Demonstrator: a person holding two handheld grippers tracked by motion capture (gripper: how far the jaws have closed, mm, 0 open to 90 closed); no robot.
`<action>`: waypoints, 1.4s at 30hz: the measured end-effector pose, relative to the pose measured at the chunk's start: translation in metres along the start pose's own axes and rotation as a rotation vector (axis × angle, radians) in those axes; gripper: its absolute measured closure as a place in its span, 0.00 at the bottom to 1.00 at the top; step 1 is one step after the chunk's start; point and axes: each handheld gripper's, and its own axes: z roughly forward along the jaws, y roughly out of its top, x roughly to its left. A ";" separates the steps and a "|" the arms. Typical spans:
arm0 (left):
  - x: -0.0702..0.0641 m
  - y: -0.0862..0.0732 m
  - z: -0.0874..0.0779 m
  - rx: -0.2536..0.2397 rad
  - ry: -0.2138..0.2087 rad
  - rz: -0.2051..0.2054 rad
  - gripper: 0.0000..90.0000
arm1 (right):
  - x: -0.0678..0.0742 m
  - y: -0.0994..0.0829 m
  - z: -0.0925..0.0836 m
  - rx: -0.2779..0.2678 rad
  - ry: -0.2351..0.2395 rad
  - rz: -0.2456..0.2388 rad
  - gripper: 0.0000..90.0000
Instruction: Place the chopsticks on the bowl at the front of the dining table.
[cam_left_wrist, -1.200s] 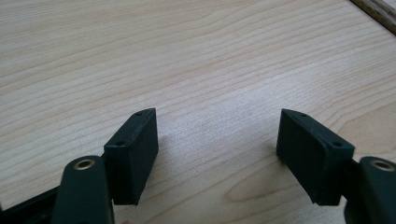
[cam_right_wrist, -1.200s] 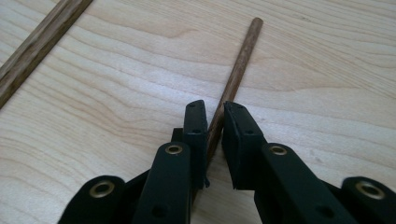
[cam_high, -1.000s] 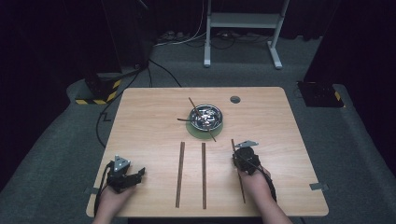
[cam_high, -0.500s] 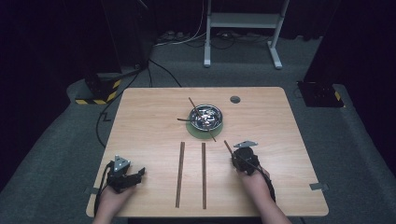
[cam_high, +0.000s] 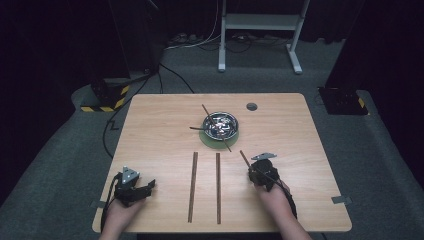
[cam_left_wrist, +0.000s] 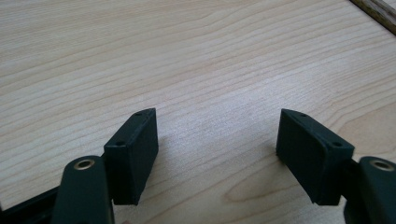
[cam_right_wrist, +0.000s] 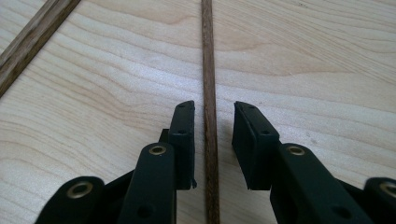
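A thin dark wooden stick (cam_high: 244, 157) lies on the table at the front right, slanting toward the bowl. My right gripper (cam_high: 257, 167) straddles it. In the right gripper view the stick (cam_right_wrist: 208, 56) runs between the jaws of the right gripper (cam_right_wrist: 212, 112), which have just been opening; a small gap shows on each side, so the pads are not pressing on it. My left gripper (cam_high: 145, 187) rests at the front left. In the left gripper view, the left gripper (cam_left_wrist: 217, 116) stands wide open over bare wood.
Two wider wooden strips (cam_high: 193, 185) (cam_high: 218, 187) lie parallel at the front middle. A metal bowl (cam_high: 235, 122) on a green mat (cam_high: 207, 140) sits mid-table, with sticks poking out. A round hole (cam_high: 251, 106) lies near the far edge. One strip (cam_right_wrist: 32, 39) also crosses the right gripper view.
The thin stick at the right gripper has shifted, its far end swinging a little to the left. Both hands have stayed where they were.
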 end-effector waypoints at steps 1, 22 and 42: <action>0.000 0.000 0.000 0.001 0.001 0.000 0.33 | 0.001 0.001 0.000 0.004 -0.001 -0.004 0.77; 0.000 0.000 0.000 0.000 0.001 0.000 0.33 | 0.001 0.001 0.002 -0.009 0.017 -0.004 0.94; 0.000 0.000 0.000 0.000 0.000 0.000 0.33 | -0.007 0.030 -0.031 -0.145 -0.007 -0.011 0.94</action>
